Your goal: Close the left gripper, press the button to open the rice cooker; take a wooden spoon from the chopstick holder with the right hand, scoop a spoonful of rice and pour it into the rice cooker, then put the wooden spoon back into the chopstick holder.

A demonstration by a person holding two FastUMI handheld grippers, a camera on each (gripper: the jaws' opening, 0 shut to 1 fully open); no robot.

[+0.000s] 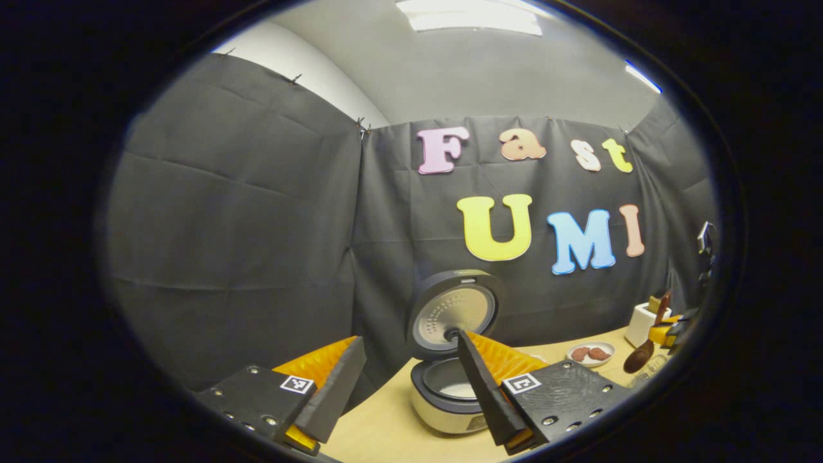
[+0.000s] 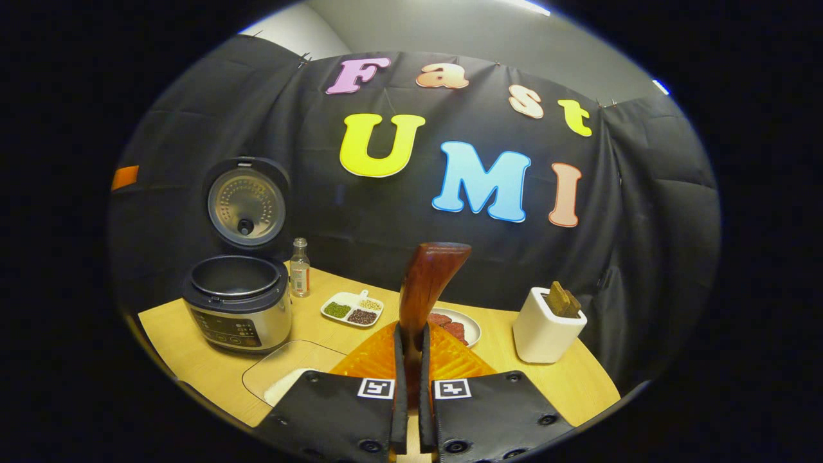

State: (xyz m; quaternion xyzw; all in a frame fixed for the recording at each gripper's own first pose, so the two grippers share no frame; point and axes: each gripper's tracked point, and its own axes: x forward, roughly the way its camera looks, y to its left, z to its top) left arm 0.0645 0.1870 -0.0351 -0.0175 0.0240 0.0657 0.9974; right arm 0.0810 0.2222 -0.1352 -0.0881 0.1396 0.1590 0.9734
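**Spoon in the right claw, cooker open, rice not yet scooped**

Nearest in the right gripper view, the right claw (image 2: 411, 360) is pressed nearly shut on the handle of the wooden spoon (image 2: 424, 283), which stands upright between its fingers with the handle end toward the booth wall. The bowl end is hidden below the claw here. Just beyond and to the left lies a clear tray of rice (image 2: 283, 376) on the desk (image 2: 578, 379). Farther off stand the rice cooker (image 2: 238, 302), its lid raised and pot exposed, a small bottle (image 2: 299, 267), a divided dish of beans (image 2: 352, 308), a plate of reddish pieces (image 2: 460, 328) and the white chopstick holder (image 2: 543, 334).

In the left gripper view, the left claw (image 1: 411, 379) is wide open and holds nothing, hovering near the open cooker (image 1: 450, 379). Far right, the spoon's bowl (image 1: 638, 359) hangs beside the holder (image 1: 643, 321).

Judging from this, scooping comes next. The grip sits on a smooth tapered handle, so the spoon could twist when it digs into the rice and spill grains. The raised lid also stands close to the pouring path, and a high swing might strike it.
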